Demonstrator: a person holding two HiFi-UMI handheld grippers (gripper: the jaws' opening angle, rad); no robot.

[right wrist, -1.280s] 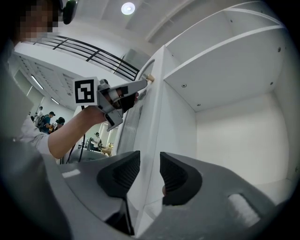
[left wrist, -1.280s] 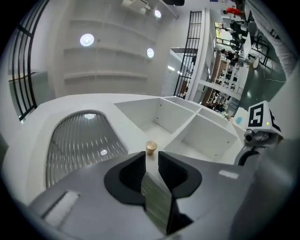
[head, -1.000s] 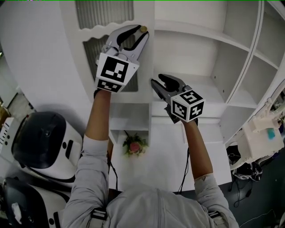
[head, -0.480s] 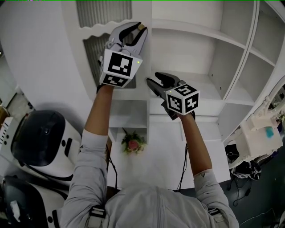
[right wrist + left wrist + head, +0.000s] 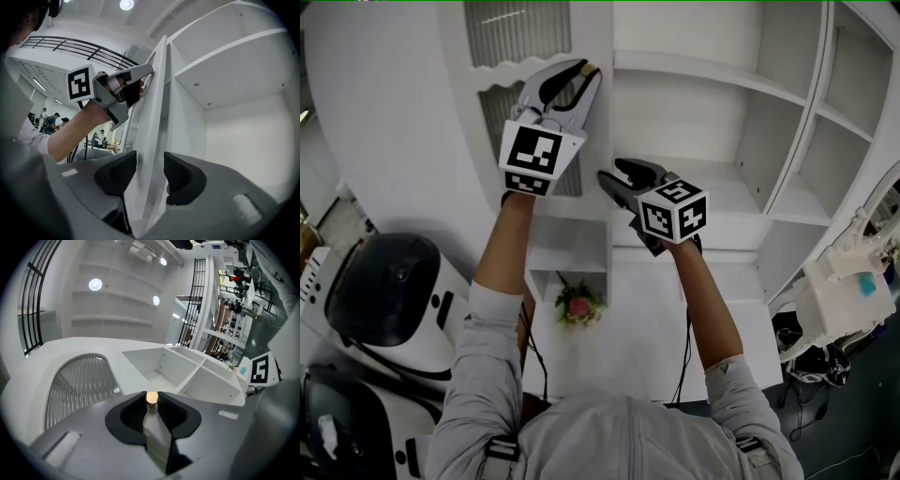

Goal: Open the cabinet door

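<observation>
The fingers (image 5: 127,416) of the left gripper (image 5: 589,72) had just been closing, and their tips were pinched on the small brass-coloured knob (image 5: 152,398), which sat squarely between the dark pads. The fingers (image 5: 180,176) of the right gripper (image 5: 150,161) had just been spreading and stood wide apart. They straddled the free edge of the cabinet door (image 5: 154,108) lower down without visibly pressing on it, with a gap showing at least on the inner side. The door itself was white with a ribbed glass panel (image 5: 79,385) under a wavy top rail. It stood ajar, hinged on the person's left, its edge swung out from the open shelves (image 5: 703,112) behind it. Below lay a white counter (image 5: 647,319) with a small bunch of flowers (image 5: 579,307) near the door's foot. Judged from this, the hold had passed to the knob: the left gripper was placed to draw the door further round, while the right served only as a loose guide along the edge. The opening looked begun but not finished, and the knob was small enough that a slanted pull might slip off it.
</observation>
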